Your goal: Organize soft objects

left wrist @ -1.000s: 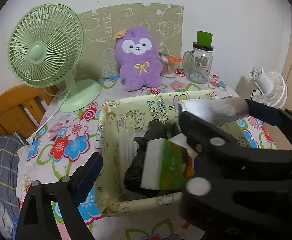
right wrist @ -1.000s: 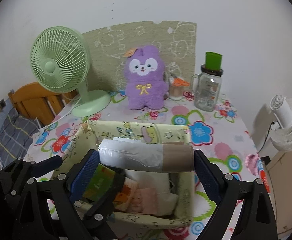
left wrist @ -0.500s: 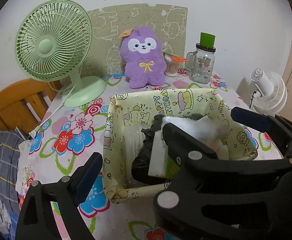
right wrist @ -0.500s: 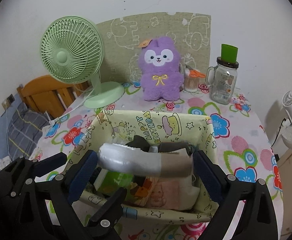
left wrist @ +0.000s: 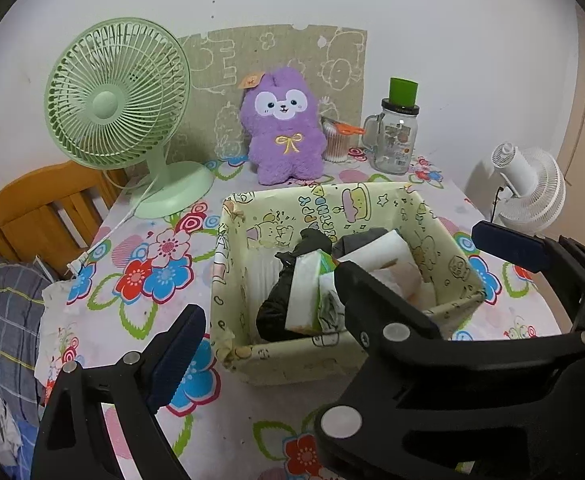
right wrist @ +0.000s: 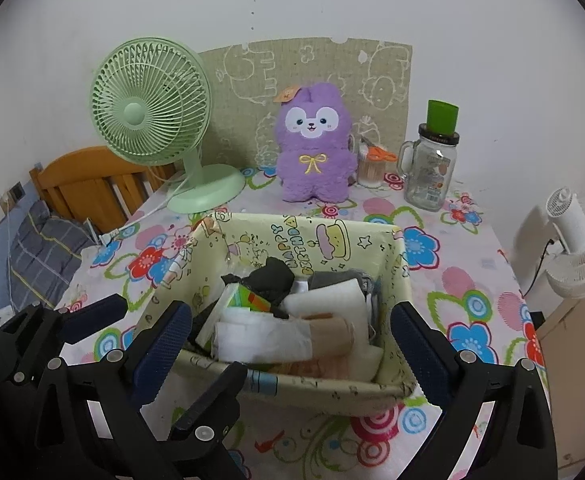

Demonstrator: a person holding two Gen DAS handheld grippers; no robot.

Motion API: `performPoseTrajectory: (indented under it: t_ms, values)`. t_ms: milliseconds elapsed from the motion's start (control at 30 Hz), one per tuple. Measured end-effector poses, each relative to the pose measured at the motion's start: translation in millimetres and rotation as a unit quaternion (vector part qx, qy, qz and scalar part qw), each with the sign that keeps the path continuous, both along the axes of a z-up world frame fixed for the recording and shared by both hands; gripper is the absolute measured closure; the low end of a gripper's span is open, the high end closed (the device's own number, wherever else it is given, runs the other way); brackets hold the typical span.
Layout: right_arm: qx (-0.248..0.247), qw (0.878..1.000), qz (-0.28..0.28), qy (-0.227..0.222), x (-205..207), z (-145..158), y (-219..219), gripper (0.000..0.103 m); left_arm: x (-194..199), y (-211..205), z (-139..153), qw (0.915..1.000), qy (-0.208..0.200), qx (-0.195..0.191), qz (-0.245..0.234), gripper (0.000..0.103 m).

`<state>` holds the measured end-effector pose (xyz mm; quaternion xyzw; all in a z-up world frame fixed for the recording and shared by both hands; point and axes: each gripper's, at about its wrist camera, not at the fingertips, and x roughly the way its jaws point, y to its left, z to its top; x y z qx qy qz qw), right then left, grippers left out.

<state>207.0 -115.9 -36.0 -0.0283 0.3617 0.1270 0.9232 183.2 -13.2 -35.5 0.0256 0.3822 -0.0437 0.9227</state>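
A pale yellow fabric basket (left wrist: 332,346) with cartoon print stands on the flowered table. It holds a black bag (left wrist: 276,308), a green tissue pack (right wrist: 248,300) and a white-and-tan roll (right wrist: 280,338) that lies across its front. My right gripper (right wrist: 290,346) is open at the basket's near edge. Its pads stand clear of the roll's two ends. My left gripper (left wrist: 292,360) is open at the basket's front left corner, its right finger hidden behind the right gripper (left wrist: 416,256). A purple plush toy (right wrist: 312,152) sits upright at the back.
A green desk fan (right wrist: 152,120) stands at the back left with its cord trailing off the table. A glass jar (right wrist: 430,168) with a green lid and a swab pot stand at the back right. A white fan (right wrist: 576,240) is beyond the right edge, wooden furniture (right wrist: 84,184) on the left.
The roll was held between my right gripper's pads above the basket; now it lies inside and the jaws stand wider. Both grippers have drawn back from the basket.
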Motion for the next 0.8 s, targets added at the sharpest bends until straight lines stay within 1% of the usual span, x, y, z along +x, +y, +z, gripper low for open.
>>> performPoseTrajectory:
  t_ms: [433, 800]
  values:
    - [-0.004, 0.999, -0.013, -0.030, -39, 18, -11, 0.002, -33, -4, 14, 0.9998, -0.018, 0.002, 0.000, 0.009]
    - [0.000, 0.999, -0.025, -0.045, -72, 27, -24, 0.002, -61, -5, 21, 0.9994, -0.033, 0.004, 0.004, 0.006]
